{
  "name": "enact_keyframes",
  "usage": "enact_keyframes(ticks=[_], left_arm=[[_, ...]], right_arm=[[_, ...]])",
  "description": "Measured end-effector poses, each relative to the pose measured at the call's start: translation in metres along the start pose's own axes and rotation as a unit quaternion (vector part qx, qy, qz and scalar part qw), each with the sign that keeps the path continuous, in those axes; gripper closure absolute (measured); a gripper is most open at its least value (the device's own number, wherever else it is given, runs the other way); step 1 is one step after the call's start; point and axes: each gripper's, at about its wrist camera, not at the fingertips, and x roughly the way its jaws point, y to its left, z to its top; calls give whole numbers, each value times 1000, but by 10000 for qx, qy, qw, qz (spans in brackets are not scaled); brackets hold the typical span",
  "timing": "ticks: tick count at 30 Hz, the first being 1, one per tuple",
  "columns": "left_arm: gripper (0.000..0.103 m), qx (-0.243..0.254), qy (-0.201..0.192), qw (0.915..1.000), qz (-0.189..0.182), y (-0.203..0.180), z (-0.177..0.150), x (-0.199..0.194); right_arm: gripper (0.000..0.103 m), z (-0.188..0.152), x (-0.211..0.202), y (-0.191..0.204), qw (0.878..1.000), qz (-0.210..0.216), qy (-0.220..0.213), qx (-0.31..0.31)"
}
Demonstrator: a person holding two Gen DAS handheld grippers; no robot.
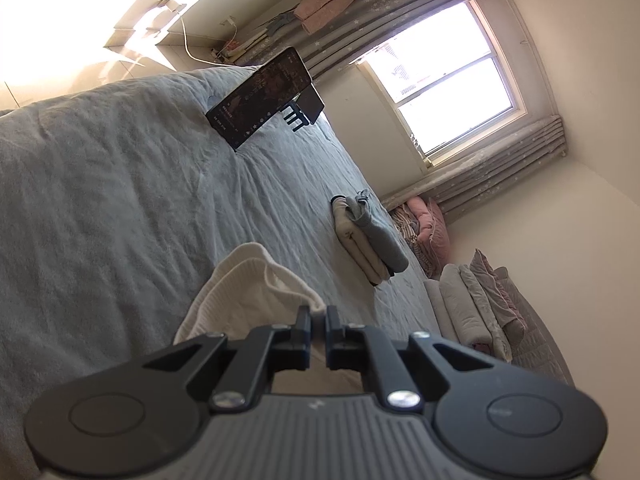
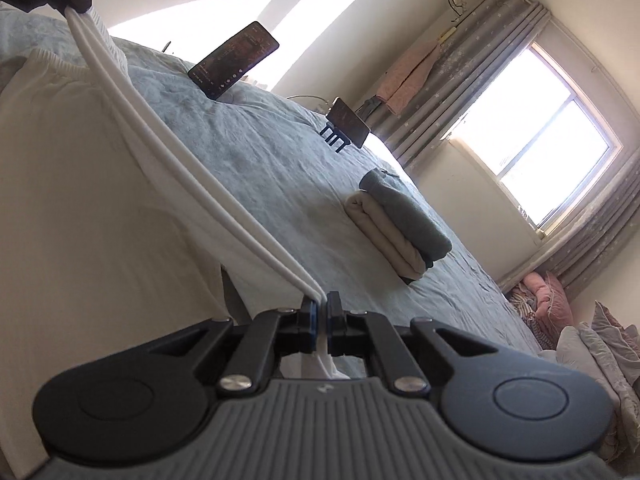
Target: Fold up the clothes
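A white garment [image 2: 80, 184] lies on the bed, and its doubled edge [image 2: 192, 176] is stretched taut between both grippers. My right gripper [image 2: 322, 304] is shut on the near end of that edge. My left gripper [image 2: 78, 5] appears at the top left of the right wrist view, shut on the far end. In the left wrist view, the left gripper [image 1: 318, 314] pinches a bunched, ribbed cream part of the garment [image 1: 248, 280] between its closed jaws. Further along the bed sits a folded stack [image 2: 400, 224], grey on top of beige; the same stack [image 1: 368, 236] shows in the left wrist view.
The bed has a wrinkled blue-grey sheet [image 1: 120, 168]. A phone [image 2: 234, 60] leans upright at the far side, and a second phone [image 2: 350, 122] stands on a small blue holder. Folded bedding [image 1: 472, 304] is piled beyond the bed's edge, below a window [image 1: 452, 76] with grey curtains.
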Motion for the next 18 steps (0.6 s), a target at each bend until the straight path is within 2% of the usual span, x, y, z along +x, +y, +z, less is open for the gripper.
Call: enact_keyframes(ticks=[3,6,12,16,18], left_arm=[[97,27,32,10000,-76,3,0,-4],[97,104,152,9998,-67,12,-1,-8],[97,174,368,9991,138,40,-6,-12],[97,113,385,9989,229,51,-10,-14],[97,260,415,9983,326,50,-13,-12]], right_arm=[[100,4,-20,3,9989,-257,-89,-388],[100,4,-39,13,9967,-238,-70,-772],[100,-11,-68,50,9892,386,95,-1408],[100,-19,-64,63,9867,731,259,-1426],[100,-24,-61,72,9855,847,348,-1428]])
